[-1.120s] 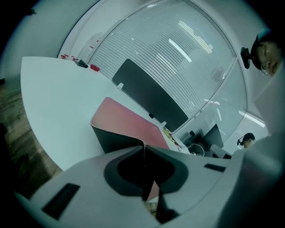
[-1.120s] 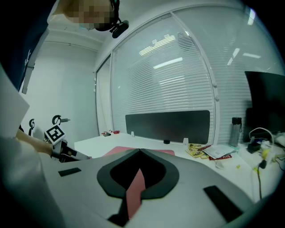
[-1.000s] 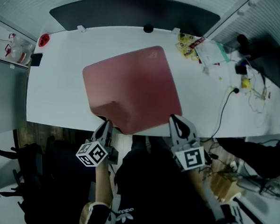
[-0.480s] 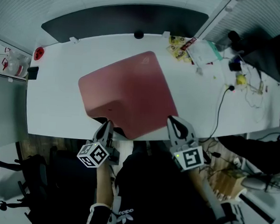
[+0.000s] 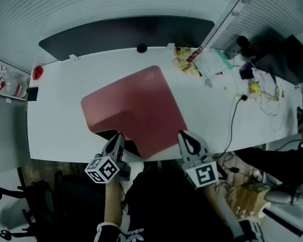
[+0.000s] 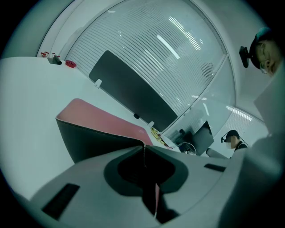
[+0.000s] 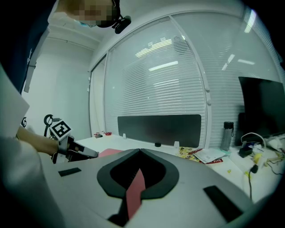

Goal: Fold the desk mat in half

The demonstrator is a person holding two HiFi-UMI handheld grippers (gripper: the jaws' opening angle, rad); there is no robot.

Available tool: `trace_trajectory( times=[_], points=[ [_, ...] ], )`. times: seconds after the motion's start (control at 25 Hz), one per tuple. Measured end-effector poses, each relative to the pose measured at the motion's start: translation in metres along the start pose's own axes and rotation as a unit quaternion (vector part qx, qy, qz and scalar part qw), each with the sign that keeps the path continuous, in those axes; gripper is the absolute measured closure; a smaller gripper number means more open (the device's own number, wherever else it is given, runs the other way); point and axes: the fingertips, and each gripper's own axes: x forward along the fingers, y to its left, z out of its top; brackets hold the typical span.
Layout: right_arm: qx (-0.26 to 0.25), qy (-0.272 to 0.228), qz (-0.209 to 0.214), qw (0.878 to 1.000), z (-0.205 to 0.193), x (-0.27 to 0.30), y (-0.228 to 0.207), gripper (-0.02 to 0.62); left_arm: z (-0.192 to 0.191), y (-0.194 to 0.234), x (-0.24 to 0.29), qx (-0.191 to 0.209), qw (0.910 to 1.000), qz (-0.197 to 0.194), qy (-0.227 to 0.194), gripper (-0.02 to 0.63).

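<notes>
The mat (image 5: pixel 134 109) lies askew on the white table (image 5: pixel 54 122), with its near edge at the table's front edge. The left gripper (image 5: pixel 115 140) is clenched on the mat's near left corner and holds it above the table, so the dark underside shows there, while the rest lies flat. The right gripper (image 5: pixel 187 140) is clenched on the near right corner at the table's front edge, and a red strip of mat shows between its jaws.

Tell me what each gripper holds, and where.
Both hold the mat: left gripper on its lifted near-left corner, right gripper on its near-right corner.
</notes>
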Motion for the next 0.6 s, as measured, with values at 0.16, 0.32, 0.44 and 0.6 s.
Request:
trace_trajectory(
  times=[0.16,0.32,0.44,0.6],
  points=[
    [0.003,0.0,-0.014,1.0,-0.001,0.001,-0.006,0.597,0.007,-0.007,0.017,0.013,0.9998,-0.013,0.011,0.586],
    [0.006,0.0,-0.029,1.0,0.0,-0.002,-0.015,0.597,0.013,-0.02,0.038,0.028,0.999,-0.029,0.02,0.586],
    [0.008,-0.001,-0.046,0.999,0.002,-0.005,-0.024,0.597,0.019,-0.026,0.05,0.037,0.9983,-0.037,0.025,0.586],
    [0.015,-0.005,-0.07,0.997,0.003,-0.011,-0.036,0.597,0.023,-0.031,0.063,0.042,0.9978,-0.04,0.033,0.586]
  ],
)
